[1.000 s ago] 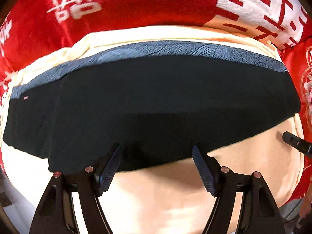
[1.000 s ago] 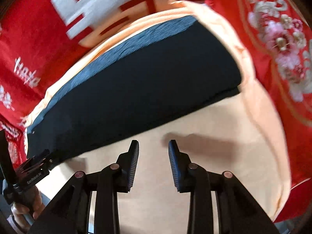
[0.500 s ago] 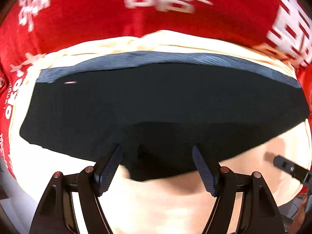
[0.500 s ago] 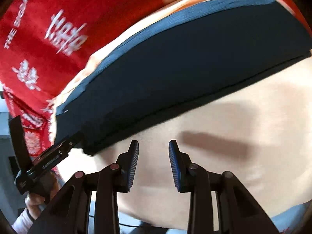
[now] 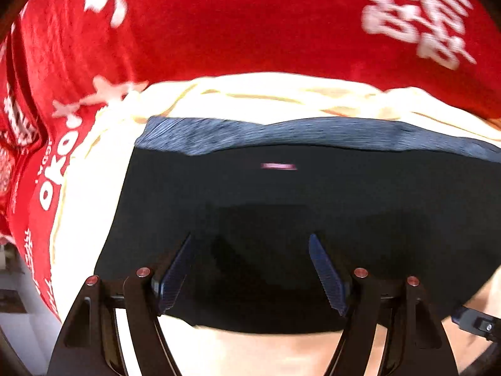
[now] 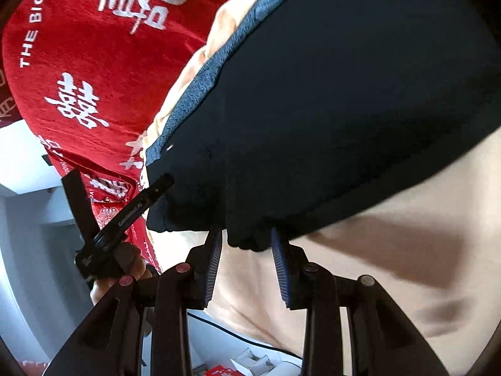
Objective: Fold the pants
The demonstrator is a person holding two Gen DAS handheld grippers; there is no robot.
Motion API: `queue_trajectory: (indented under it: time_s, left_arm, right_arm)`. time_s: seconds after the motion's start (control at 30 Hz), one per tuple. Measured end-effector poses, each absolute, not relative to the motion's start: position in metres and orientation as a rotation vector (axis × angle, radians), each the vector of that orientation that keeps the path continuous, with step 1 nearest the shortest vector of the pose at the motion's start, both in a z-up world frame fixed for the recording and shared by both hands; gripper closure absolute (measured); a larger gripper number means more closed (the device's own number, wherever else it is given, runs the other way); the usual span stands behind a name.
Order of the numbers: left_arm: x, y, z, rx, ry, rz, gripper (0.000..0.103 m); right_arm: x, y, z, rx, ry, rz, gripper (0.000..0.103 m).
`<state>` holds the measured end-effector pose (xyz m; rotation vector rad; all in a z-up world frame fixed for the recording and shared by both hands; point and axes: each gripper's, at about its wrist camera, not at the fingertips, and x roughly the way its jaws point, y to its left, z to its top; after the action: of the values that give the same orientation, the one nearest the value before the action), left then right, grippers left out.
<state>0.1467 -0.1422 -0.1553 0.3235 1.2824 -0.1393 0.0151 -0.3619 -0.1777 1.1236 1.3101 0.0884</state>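
My left gripper [image 5: 250, 269] hangs wide apart over the black pants [image 5: 281, 219]; my right gripper [image 6: 247, 260] gapes at their hem, unclamped.

Matt dark cloth pants [image 5: 313, 194]

The pants [image 5: 313, 219] run past the right picture edge. Their waistband [image 5: 281, 136], small label [image 5: 278, 166] and the red cloth's [image 5: 250, 25] white lettering beyond the waistband are motion-blurred, unreadable. Lower tool bodies cut off.
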Motion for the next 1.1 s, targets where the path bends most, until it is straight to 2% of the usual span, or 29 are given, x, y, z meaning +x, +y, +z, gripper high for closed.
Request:
queue_trajectory:
  time_s: [0.07,0.13,0.2,0.23,0.27,0.43,0.57,0.7,0.8,0.87,1.1]
  left_arm:
    - [0.154,-0.124,-0.166,0.284,1.313,-0.115,0.027]
    - [0.157,-0.109,-0.17,0.223,1.322,-0.119,0.019]
    - [0.158,-0.106,-0.172,0.212,1.326,-0.133,0.019]
    - [0.158,-0.106,-0.172,0.216,1.325,-0.136,0.019]
    - [0.16,-0.106,-0.173,0.224,1.325,-0.141,0.019]
    - [0.154,-0.099,-0.174,0.28,1.318,-0.193,0.019]
    - [0.146,-0.095,-0.18,0.33,1.282,-0.229,0.019]
    - [0.142,-0.1,-0.177,0.363,1.279,-0.193,0.019]
    - [0.129,-0.121,-0.166,0.333,1.298,-0.241,0.019]
    - [0.118,-0.141,-0.159,0.309,1.293,-0.299,0.019]
    - [0.092,-0.214,-0.17,0.297,1.328,-0.436,0.019]
  right_arm:
    - [0.017,-0.361,-0.184,1.16,1.303,0.077,0.067]
    - [0.019,-0.364,-0.189,1.2,1.286,0.072,0.067]
    - [0.023,-0.366,-0.19,1.232,1.27,0.06,0.067]
    - [0.026,-0.367,-0.188,1.226,1.267,0.054,0.072]
    - [0.03,-0.366,-0.182,1.195,1.26,0.043,0.09]
    - [0.02,-0.357,-0.161,1.034,1.28,-0.005,0.097]
    - [-0.001,-0.355,-0.182,1.06,1.318,-0.058,0.099]
    - [-0.003,-0.359,-0.171,1.037,1.339,-0.015,0.098]
    - [-0.015,-0.387,-0.157,1.062,1.297,-0.056,0.094]
    - [-0.022,-0.415,-0.152,1.109,1.24,-0.125,0.084]
    - [-0.019,-0.462,-0.155,1.172,1.163,-0.18,0.083]
